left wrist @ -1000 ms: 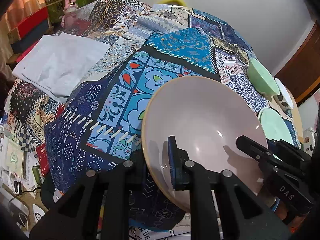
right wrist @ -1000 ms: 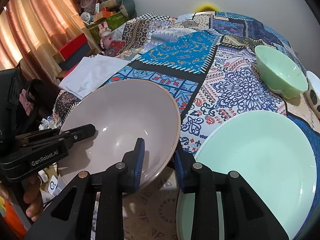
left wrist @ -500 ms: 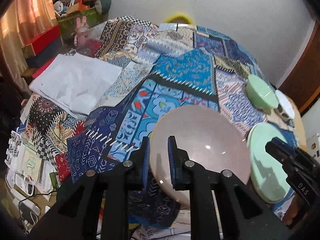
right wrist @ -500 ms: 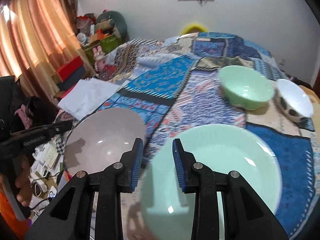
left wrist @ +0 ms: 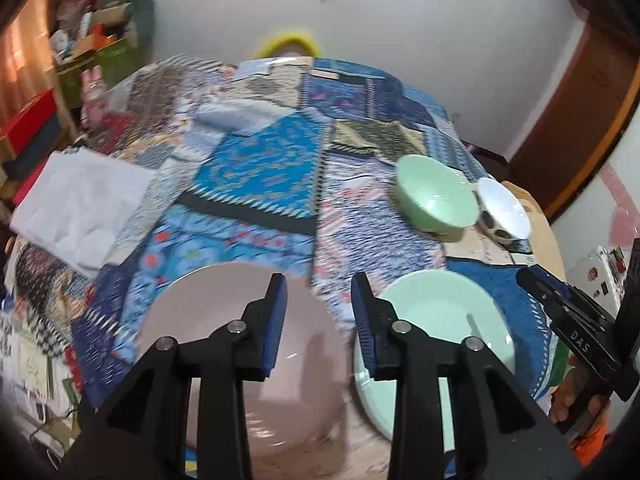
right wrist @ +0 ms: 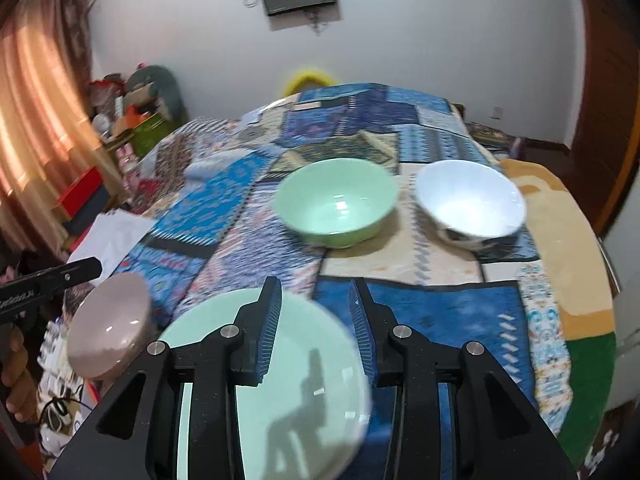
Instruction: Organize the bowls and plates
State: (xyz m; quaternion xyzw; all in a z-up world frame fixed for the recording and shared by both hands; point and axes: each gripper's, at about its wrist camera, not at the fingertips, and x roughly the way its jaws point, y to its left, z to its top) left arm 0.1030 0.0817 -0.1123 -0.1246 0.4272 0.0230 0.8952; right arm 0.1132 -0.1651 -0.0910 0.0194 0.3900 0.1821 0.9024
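Patchwork bedspread (right wrist: 224, 216) with four dishes: two plates, two bowls.

Two plates lie side by side, apart, at the near edge of the bedspread: a pink plate (left wrist: 208, 320) toward the left corner and a mint plate (right wrist: 304, 384) to its right. Two bowls stand upright and just beside each other farther back toward the right edge: one green bowl (right wrist: 340, 202) and one white bowl (right wrist: 470, 200) with dark patches on its outside. One folded white cloth (left wrist: 80, 204) lies by the left edge. Both claws are spread wide and hold nothing: the left gripper (left wrist: 319, 320) hovers above the gap between the two plates, and the right gripper (right wrist: 314, 326) hovers over the mint plate's far rim.
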